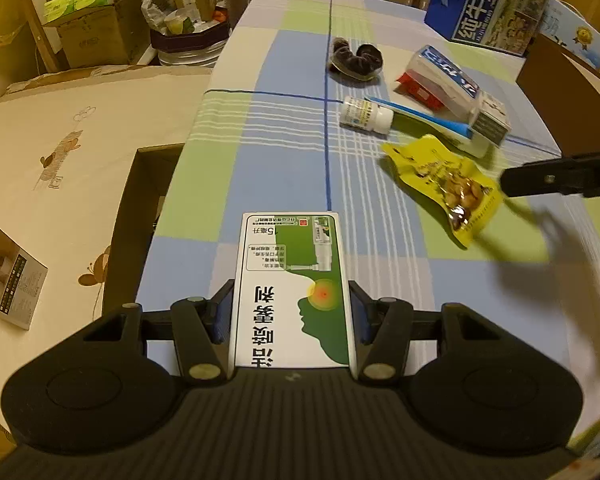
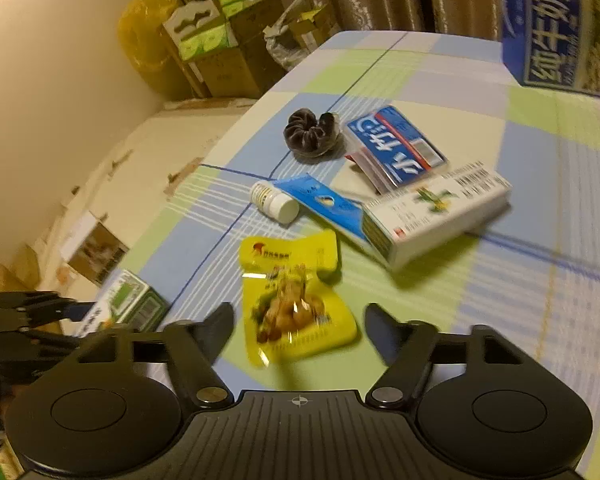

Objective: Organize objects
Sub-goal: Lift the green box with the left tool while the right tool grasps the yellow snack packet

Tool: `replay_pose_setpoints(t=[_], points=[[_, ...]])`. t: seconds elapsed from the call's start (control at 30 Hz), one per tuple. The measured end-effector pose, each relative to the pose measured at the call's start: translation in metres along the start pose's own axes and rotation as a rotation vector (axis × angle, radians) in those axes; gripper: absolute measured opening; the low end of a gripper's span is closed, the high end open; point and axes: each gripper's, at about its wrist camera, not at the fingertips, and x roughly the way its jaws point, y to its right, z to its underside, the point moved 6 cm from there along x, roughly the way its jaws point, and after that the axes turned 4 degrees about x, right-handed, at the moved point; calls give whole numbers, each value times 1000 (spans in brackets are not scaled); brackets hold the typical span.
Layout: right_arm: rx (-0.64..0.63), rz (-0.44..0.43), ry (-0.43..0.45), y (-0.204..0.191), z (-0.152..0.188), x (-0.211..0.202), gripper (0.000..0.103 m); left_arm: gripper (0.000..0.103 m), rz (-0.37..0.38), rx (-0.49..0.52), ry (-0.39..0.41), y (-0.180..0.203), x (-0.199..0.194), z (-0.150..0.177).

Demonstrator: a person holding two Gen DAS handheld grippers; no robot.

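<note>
Left wrist view: left gripper (image 1: 292, 312) is clamping a green-and-white spray box (image 1: 292, 288) between its blue-padded fingers, the box lying flat and pointing toward 12 o'clock over the checked worktop (image 1: 236, 168). An open brown cardboard box (image 1: 140, 216) is sitting at 9 o'clock, just off the worktop edge. A yellow snack pouch (image 1: 444, 184) is lying at 2 o'clock, with the right gripper's black finger reaching in from 3 o'clock beside it.

Right wrist view: right gripper (image 2: 300, 328) is standing released, its fingers spread either side of the yellow snack pouch (image 2: 296, 300), apparently not touching it. Beyond, toward 12 o'clock, are lying:
- white pill bottle (image 2: 274, 202), on its side
- blue tube (image 2: 324, 204), touching a white medicine carton (image 2: 440, 216)
- blue tissue pack (image 2: 396, 148)
- dark scrunchie (image 2: 312, 132)
- blue milk carton (image 2: 556, 24), standing at 1 o'clock on the far edge.
</note>
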Motion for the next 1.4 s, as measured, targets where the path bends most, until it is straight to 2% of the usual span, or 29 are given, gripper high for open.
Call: replay_pose_setpoints(t=[0.3,0.5,0.63,0.83,1.1,1.4], points=[[-113,14,-91,-17,0,50,80,51,-2,-18,-13,0,11,-7],[-268,142,-87,-30,7,67,80,51,-9,-21,-16,0,16,-13],[-236,154,-73,-28,4,67,70,51,-12,-36,-24,1,19,-17],[-241,154,-86,-30,6,64,68,52,-30,-33,-40,2,22,-21],[-181,135,-95,-24,19,45,67,51,-66,-3,-72,7,26,-25],[-37,110,-88,-5,37,16,66,51,-42,13,-79,17,23,-21]])
